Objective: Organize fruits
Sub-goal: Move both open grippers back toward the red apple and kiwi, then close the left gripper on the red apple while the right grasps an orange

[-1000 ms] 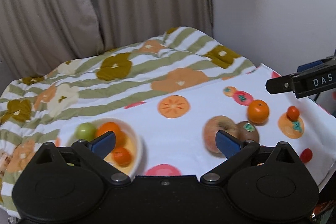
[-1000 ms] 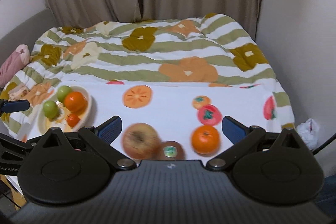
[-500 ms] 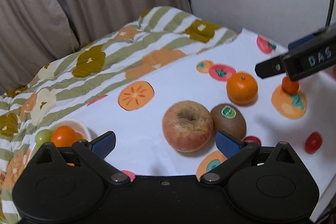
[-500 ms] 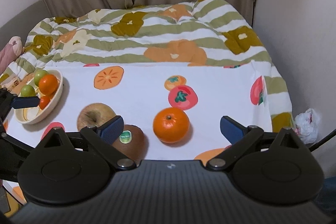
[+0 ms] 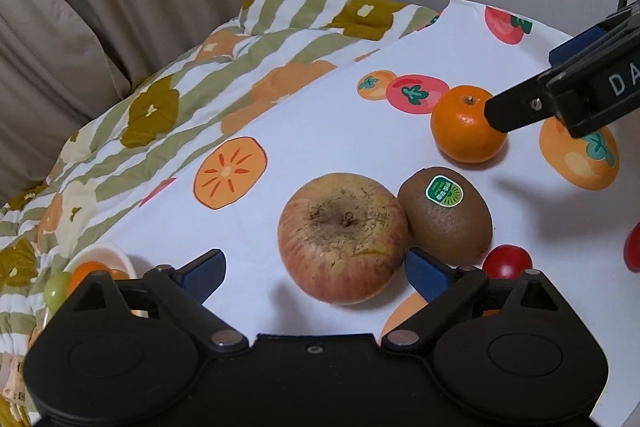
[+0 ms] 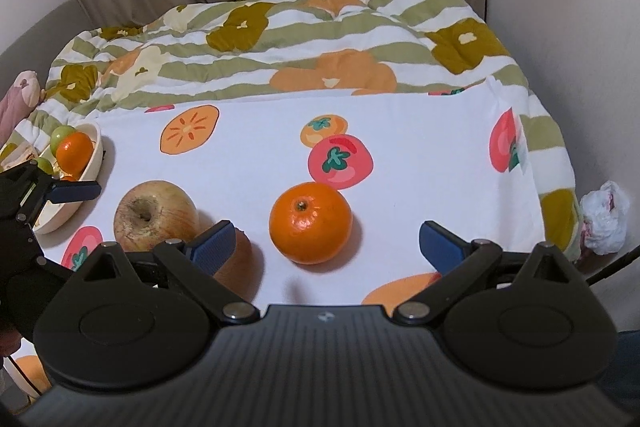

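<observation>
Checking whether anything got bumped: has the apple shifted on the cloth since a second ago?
No. The apple still touches the kiwi, just past the printed persimmon slice as before. Only the cameras came closer.

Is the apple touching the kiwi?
Touching. The left wrist view shows the apple pressed against the kiwi, with no cloth visible between them.

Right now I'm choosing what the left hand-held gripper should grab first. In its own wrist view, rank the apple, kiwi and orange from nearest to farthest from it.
1. Apple: between the closing jaws of the left hand-held gripper, not yet pressed.
2. Kiwi: touching the apple, just beyond the right-side finger.
3. Orange: farthest, upper right, by the right hand-held gripper.
</observation>
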